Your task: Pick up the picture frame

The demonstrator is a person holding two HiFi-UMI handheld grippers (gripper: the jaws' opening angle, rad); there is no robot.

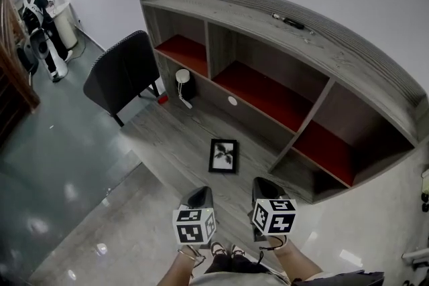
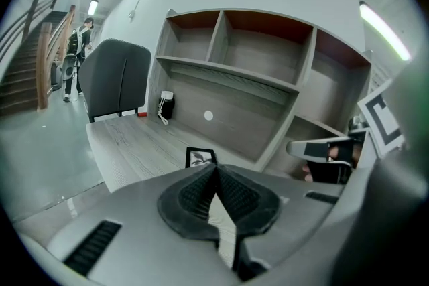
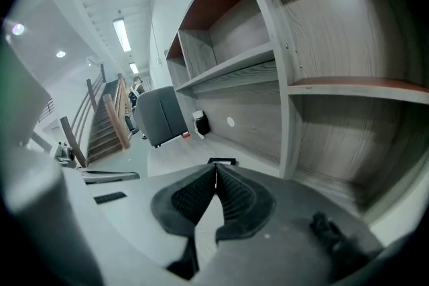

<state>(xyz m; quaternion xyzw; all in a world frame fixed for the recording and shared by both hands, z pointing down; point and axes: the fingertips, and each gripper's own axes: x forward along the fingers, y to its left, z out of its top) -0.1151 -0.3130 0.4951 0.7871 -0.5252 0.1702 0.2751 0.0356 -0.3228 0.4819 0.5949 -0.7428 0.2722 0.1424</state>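
A small black picture frame (image 1: 223, 156) holding a black-and-white print lies flat on the grey wooden desk (image 1: 167, 137), in front of the shelf unit. It peeks over the jaw tips as the frame (image 2: 200, 157) in the left gripper view and the frame (image 3: 221, 161) in the right gripper view. My left gripper (image 1: 200, 196) hovers just short of the frame at its near left, jaws shut and empty. My right gripper (image 1: 265, 188) sits at the frame's near right, jaws together with nothing between them.
A grey shelf unit (image 1: 281, 70) with red-lined compartments stands behind the desk. A black-and-white device with a cable (image 1: 184, 85) sits at the desk's back left. A dark chair (image 1: 124, 74) stands to the left. A person (image 1: 41, 23) stands far off; stairs (image 2: 27, 70) rise at the left.
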